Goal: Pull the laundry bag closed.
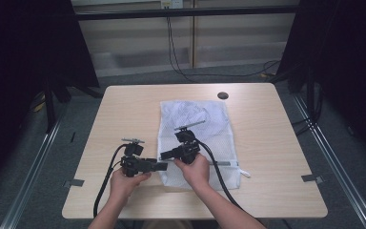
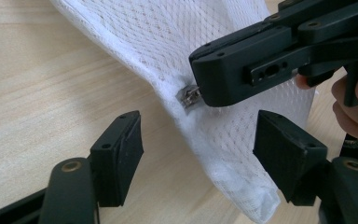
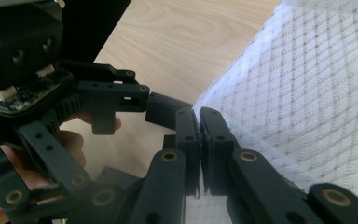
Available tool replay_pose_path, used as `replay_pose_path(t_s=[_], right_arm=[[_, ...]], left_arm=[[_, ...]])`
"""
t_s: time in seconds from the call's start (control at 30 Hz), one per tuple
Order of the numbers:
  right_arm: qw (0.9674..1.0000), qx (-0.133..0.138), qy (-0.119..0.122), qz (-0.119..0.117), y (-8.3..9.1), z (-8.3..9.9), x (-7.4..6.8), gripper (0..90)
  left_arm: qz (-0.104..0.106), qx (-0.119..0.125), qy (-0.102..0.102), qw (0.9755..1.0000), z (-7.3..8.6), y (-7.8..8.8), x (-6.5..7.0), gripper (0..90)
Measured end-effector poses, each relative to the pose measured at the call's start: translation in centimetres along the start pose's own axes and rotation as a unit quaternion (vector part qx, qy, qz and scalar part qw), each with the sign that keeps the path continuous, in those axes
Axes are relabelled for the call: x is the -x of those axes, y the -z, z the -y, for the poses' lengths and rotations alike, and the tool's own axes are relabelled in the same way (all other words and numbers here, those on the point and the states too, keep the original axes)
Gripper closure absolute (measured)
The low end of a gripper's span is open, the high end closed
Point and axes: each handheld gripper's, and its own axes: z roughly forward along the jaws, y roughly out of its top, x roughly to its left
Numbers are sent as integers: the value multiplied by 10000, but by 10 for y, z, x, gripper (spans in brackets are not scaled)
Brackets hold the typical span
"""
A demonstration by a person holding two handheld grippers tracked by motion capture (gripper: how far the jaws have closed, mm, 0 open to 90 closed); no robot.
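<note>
A: Which step? The mesh bag (image 1: 195, 143) lies mid-bench — right gripper (image 2: 214, 91) pinches its corner beside the zipper pull (image 2: 189, 97).
B: Left gripper (image 2: 198, 154), jaws spread, must next clamp the bag's edge.

**Room tight at bag's near-left corner, open elsewhere**

Worktop (image 1: 124, 109) is bare wood left, right & behind the mesh bag (image 1: 195, 124); free passage there. Near-left bag corner is crowded: right tool (image 1: 167, 153) clamps the edge by the zipper pull (image 2: 189, 97), left tool (image 1: 162, 166) just beside it, jaws apart astride the fabric. Cables trail toward the near edge.
</note>
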Motion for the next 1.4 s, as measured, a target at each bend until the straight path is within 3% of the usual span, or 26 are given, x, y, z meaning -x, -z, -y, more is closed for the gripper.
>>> replay_pose_path(t_s=[0.27, 0.63, 1.0, 1.07, 1.13, 1.23, 1.27, 1.3, 1.4], right_arm=[[10000, 42, -7, -6, 2, 0, -1, 870], [9999, 80, -57, -55, 4, -1, -2, 870], [9999, 111, -73, -93, 4, -2, -3, 870], [9999, 110, -84, -93, 4, -2, -3, 869], [9999, 118, -64, -100, 5, -2, -3, 870], [9998, 143, -56, -100, 8, -2, -3, 870], [9999, 137, -49, -81, 9, -2, -4, 870], [9999, 154, -23, -66, 9, -3, -3, 870], [9998, 155, -46, -91, 11, -2, -2, 870]], left_arm=[[31, -70, 78, 9999, 0, -4, 0, 375], [80, -11, -18, 10000, 1, -7, 1, 462], [261, -33, 139, 9996, 1, -11, 1, 580], [378, 88, 317, 9987, -1, -13, 0, 613], [404, 58, 459, 9981, -3, -17, 0, 635], [407, 28, 442, 9982, -6, -20, -1, 667], [470, 44, 578, 9972, -6, -21, 3, 673], [389, -9, 399, 9984, -7, -21, 2, 683], [360, -7, 476, 9982, -7, -20, 5, 742]])
